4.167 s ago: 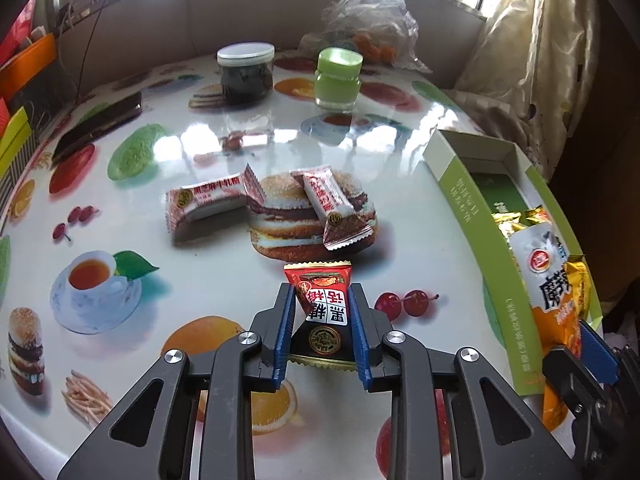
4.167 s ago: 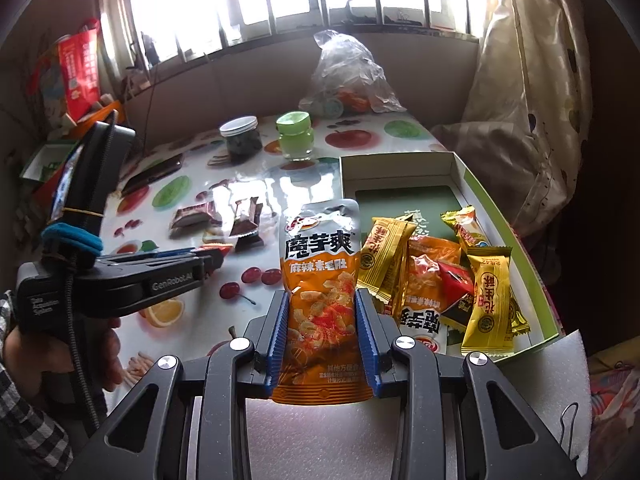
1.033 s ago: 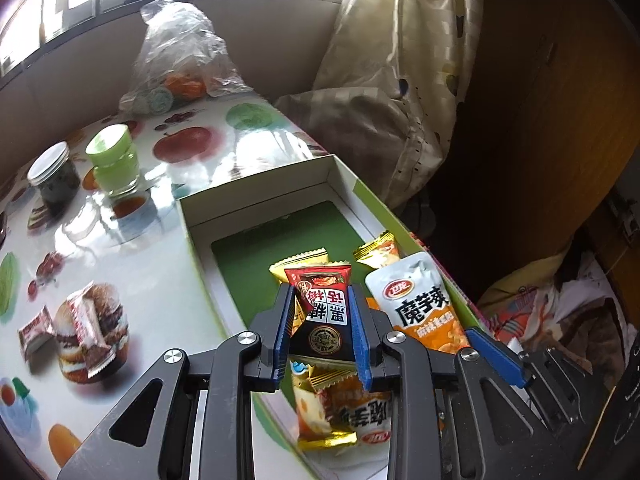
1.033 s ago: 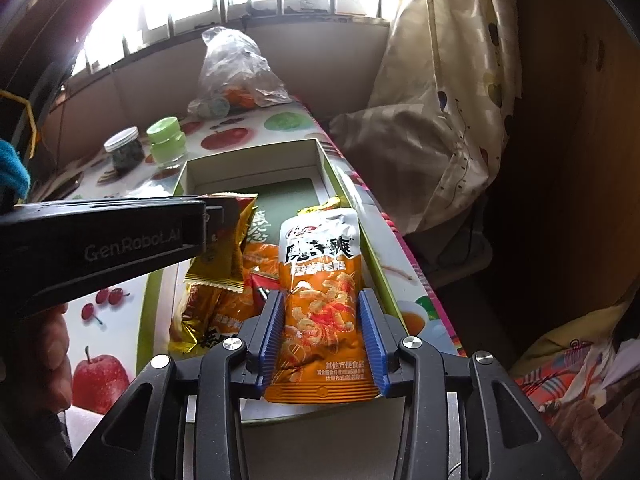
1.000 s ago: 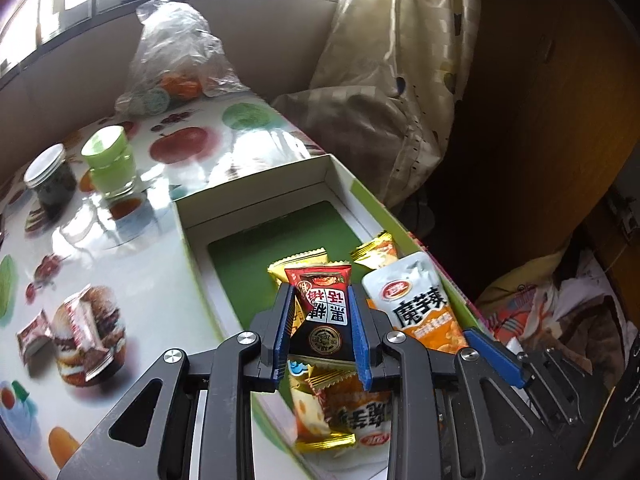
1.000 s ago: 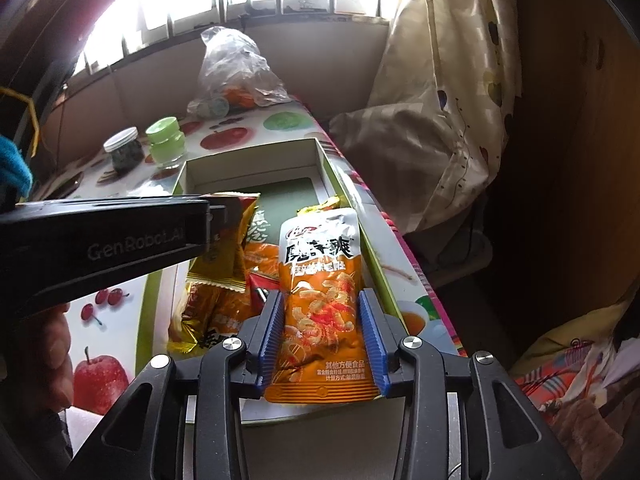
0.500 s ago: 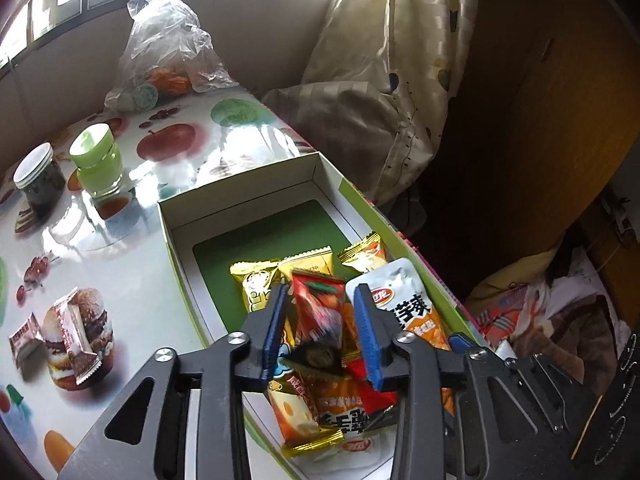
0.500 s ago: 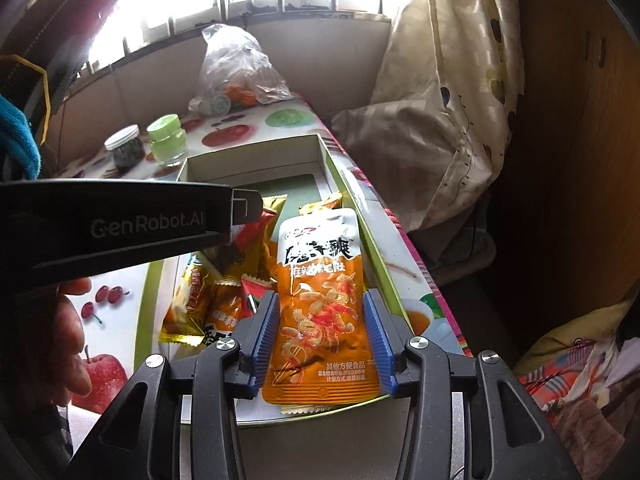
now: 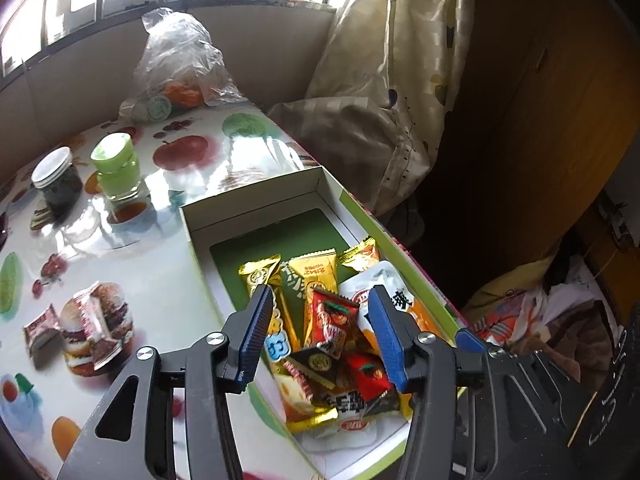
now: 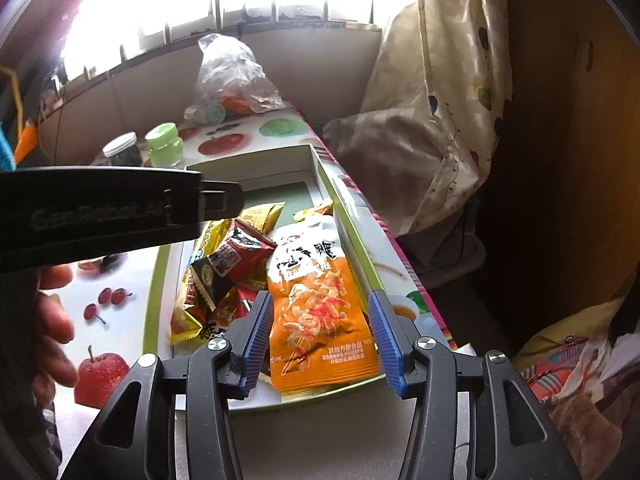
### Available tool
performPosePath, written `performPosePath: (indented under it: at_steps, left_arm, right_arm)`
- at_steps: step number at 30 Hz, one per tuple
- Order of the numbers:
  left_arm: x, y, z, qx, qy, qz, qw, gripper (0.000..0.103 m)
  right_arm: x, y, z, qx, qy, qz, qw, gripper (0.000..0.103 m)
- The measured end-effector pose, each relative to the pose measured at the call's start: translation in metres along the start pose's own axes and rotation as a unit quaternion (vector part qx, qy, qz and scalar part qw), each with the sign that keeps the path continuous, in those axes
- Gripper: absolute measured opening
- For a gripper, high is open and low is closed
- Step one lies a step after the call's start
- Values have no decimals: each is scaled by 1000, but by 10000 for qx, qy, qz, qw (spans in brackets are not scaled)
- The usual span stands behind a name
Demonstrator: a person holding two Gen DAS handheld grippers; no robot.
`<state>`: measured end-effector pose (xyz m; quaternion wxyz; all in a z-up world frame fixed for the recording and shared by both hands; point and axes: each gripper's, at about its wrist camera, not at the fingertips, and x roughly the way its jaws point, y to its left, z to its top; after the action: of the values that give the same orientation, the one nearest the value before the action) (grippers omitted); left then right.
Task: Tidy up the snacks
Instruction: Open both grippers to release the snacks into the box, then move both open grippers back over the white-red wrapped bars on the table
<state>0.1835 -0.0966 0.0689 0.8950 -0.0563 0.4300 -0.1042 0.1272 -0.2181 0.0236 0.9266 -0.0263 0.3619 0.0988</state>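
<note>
Two packets are now released into the box (image 9: 256,200), because both grippers have just been opening.
Left gripper (image 9: 320,332) stands wide above the red-and-black packet (image 9: 320,360); right gripper (image 10: 320,336) is wide around the orange pouch (image 10: 320,308), pads not pressing. Box holds a pile of snacks at its near end; two small packets (image 9: 72,328) wait on the table (image 9: 168,280) at nine o'clock.

The left gripper (image 9: 320,322) is held pointing steeply downward, its jaws just opened and standing apart with nothing pressed between the pads. The right gripper (image 10: 322,330) is angled downward likewise, its jaws just opened and gripping nothing. Fingers of the left hand (image 10: 54,320) are seen at the left edge.
</note>
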Motion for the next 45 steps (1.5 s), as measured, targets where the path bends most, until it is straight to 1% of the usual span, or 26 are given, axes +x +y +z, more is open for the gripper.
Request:
performPosePath:
  at_steps: [9, 12, 15, 22, 33, 45]
  left_arm:
    - [-31, 1, -15, -39, -216, 135, 9997, 51]
    - [-42, 2, -20, -8, -309, 243, 9992, 51]
    - [-51, 6, -25, -55, -366, 250, 9990, 51]
    - [-69, 16, -39, -159, -478, 444, 9977, 51]
    - [-85, 38, -58, -381, -511, 650, 9958, 51]
    - [-96, 59, -70, -546, -565, 739, 9942, 51]
  right_arm:
    - [-12, -3, -7, 162, -45, 0, 9999, 49]
    - [-16, -3, -9, 239, -47, 57, 9997, 49]
    - [-18, -1, -10, 234, -57, 93, 9997, 49]
    - [-27, 7, -10, 247, -102, 240, 9994, 49]
    - [-36, 25, -9, 158, -176, 431, 9988, 49]
    - [-43, 46, -2, 68, -288, 592, 9978, 49]
